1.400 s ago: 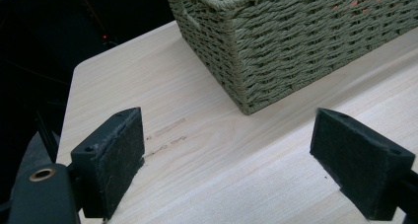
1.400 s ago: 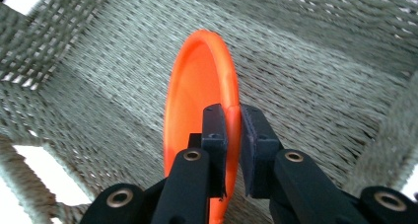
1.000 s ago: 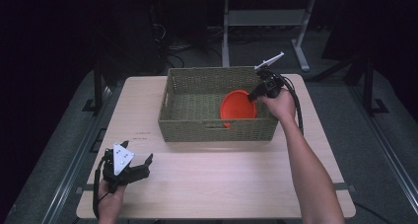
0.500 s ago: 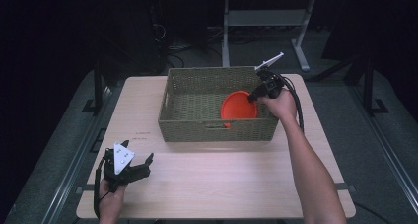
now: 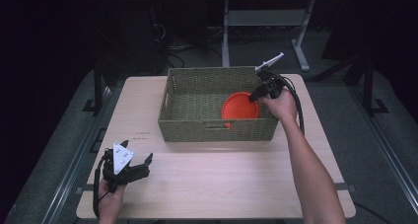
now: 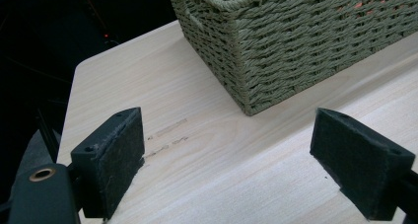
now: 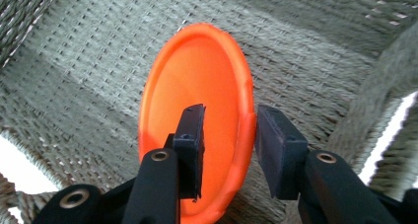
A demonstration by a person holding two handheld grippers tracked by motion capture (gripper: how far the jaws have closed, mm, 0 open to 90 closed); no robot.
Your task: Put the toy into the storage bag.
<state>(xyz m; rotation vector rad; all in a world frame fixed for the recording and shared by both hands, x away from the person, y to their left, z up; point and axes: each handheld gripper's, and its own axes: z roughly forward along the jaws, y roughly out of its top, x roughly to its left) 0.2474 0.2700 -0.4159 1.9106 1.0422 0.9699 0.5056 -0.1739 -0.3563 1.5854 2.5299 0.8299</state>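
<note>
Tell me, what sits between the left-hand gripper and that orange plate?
In the high view, bare tabletop and then the front wall of the woven basket lie between the left gripper and the orange plate, which rests inside the basket.

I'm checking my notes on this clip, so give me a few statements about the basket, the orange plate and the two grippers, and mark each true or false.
1. The orange plate is inside the woven basket. True.
2. The right gripper has one jaw on each side of the plate's rim, and its jaws have just been opening. True.
3. The left gripper holds the basket's handle. False: its jaws stand wide apart over bare table, with nothing between them.
4. The basket sits on the floor. False: it stands on the table.
5. The plate is blue. False: it is orange.
</note>
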